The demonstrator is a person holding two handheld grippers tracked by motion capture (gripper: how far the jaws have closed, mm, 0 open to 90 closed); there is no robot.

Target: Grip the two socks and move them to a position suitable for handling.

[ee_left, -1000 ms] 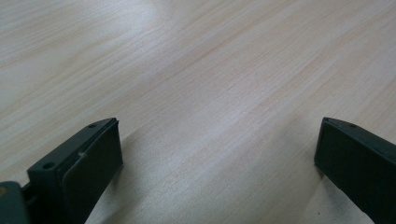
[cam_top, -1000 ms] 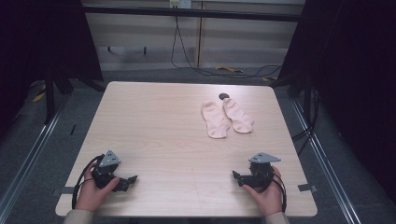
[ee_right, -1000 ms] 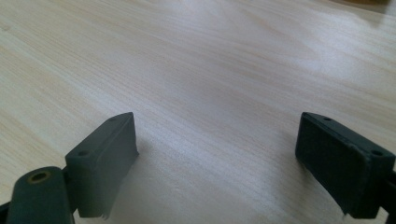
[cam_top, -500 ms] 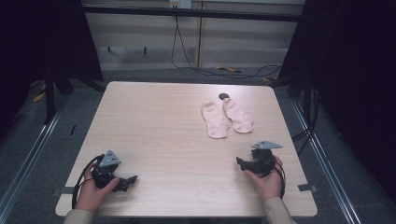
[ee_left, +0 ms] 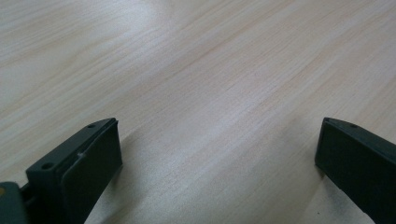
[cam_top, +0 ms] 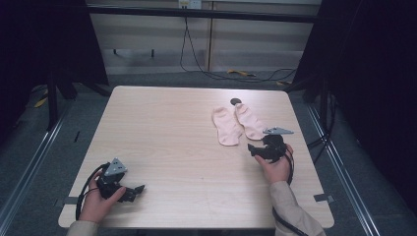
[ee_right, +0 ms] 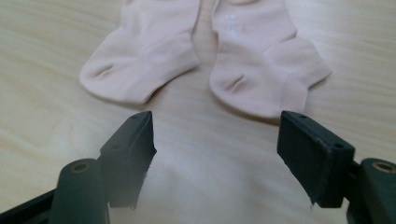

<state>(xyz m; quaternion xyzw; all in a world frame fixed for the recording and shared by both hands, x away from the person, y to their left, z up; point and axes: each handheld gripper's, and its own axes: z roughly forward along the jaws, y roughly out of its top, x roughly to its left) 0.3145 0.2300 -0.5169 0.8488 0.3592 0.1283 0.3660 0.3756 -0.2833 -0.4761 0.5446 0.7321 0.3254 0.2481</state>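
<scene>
Two pale pink socks lie flat side by side on the wooden table, the left sock beside the right sock. My right gripper is open just short of their near ends, low over the table, with nothing between its jaws. Far off at the near left of the table, my left gripper rests open over bare wood.
A small dark round spot sits on the table just beyond the socks. Cables trail from both grippers toward the near edge. Dark curtains and floor rails flank the table.
My right gripper has moved forward from the near right edge up to the near ends of the socks. The left gripper has stayed where it was.
</scene>
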